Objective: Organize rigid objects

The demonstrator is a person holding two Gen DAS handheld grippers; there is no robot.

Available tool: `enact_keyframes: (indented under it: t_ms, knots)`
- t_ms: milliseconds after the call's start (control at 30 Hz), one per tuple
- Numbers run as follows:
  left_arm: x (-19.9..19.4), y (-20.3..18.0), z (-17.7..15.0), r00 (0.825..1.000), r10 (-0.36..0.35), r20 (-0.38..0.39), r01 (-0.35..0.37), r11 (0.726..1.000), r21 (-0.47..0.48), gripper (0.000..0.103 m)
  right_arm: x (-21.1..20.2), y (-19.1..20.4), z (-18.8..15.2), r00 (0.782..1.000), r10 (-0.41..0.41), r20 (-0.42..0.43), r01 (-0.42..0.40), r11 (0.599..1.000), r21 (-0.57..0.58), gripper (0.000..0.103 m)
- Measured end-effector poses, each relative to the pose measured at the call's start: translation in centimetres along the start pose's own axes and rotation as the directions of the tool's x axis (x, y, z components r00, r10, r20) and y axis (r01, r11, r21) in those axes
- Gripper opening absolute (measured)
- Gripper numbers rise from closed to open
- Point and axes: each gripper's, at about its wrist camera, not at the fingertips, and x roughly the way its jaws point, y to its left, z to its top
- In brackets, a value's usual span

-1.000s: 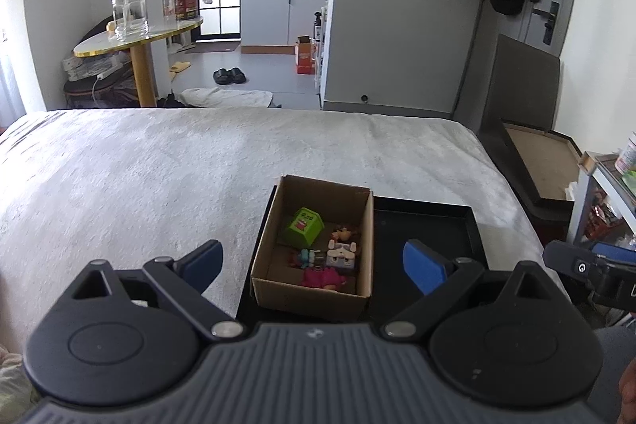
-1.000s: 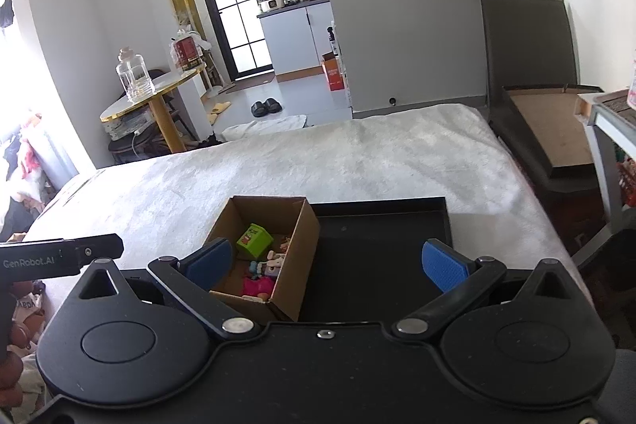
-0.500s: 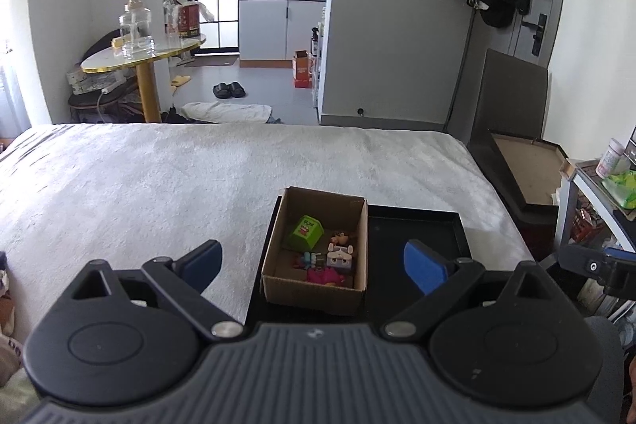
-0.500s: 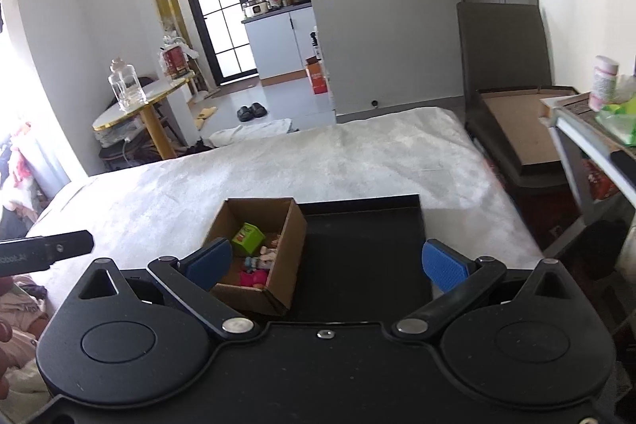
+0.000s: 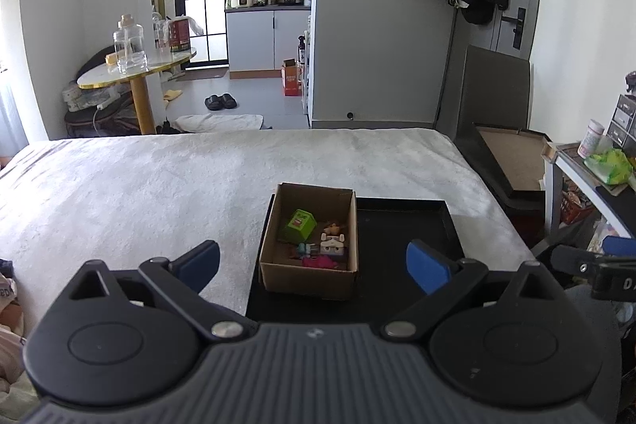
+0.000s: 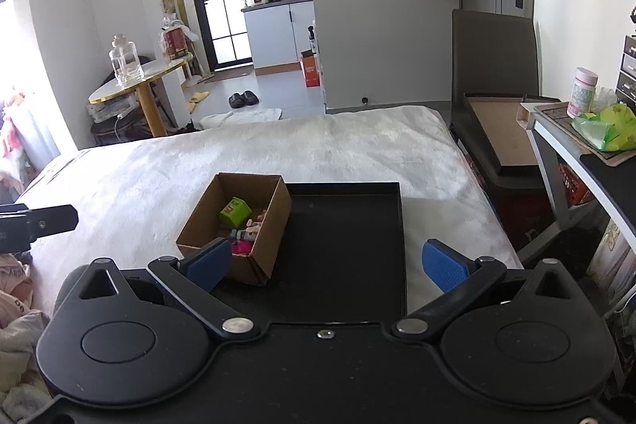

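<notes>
Cardboard box of toys sits on the tray, beyond both grippers' spread, empty fingers.

Both grippers are held up and level, pointing forward. The left gripper fills the bottom of its own view, its two blue-padded fingers spread wide with nothing between them. The right gripper sits the same way, its fingers parted and empty. The tip of the left gripper shows at the left edge of the right view, and the right one pokes in at the lower right of the left view
</notes>
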Motion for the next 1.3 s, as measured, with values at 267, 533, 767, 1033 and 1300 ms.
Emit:
enact_keyframes:
  t_ms: [267, 533, 767, 1033, 1300]
  knots:
    - [-0.5, -0.3, -0.8, 1.000, 0.011, -0.012, -0.011, 1.000, 0.024, 0.100, -0.6, -0.3, -0.2, 0.998, 0.060, -0.022, -0.059, 0.997, 0.056, 0.103]
    - [-0.6, -0.4, -0.9, 1.000, 0.014, -0.016, -0.013, 0.999, 0.033, 0.100, -1.0, 0.0, -0.5, 0.998, 0.065, -0.026, -0.063, 0.995, 0.072, 0.103]
    - [-0.5, -0.2, -1.1, 1.000, 0.005, -0.026, -0.004, 1.000, 0.019, 0.100, -1.1, 0.7, -0.5, 0.998, 0.056, -0.024, -0.055, 0.997, 0.047, 0.103]
    - [-0.3, 0.2, -1.4, 0.999, 0.000, -0.035, 0.001, 1.000, 0.007, 0.100, -1.1, 0.9, -0.5, 0.998, 0.051, -0.027, -0.050, 0.998, 0.035, 0.103]
    - [-0.2, 0.5, -1.6, 0.999, 0.008, -0.043, -0.008, 1.000, -0.007, 0.100, -1.0, 1.1, -0.4, 0.998, 0.056, -0.032, -0.055, 0.998, 0.023, 0.103]
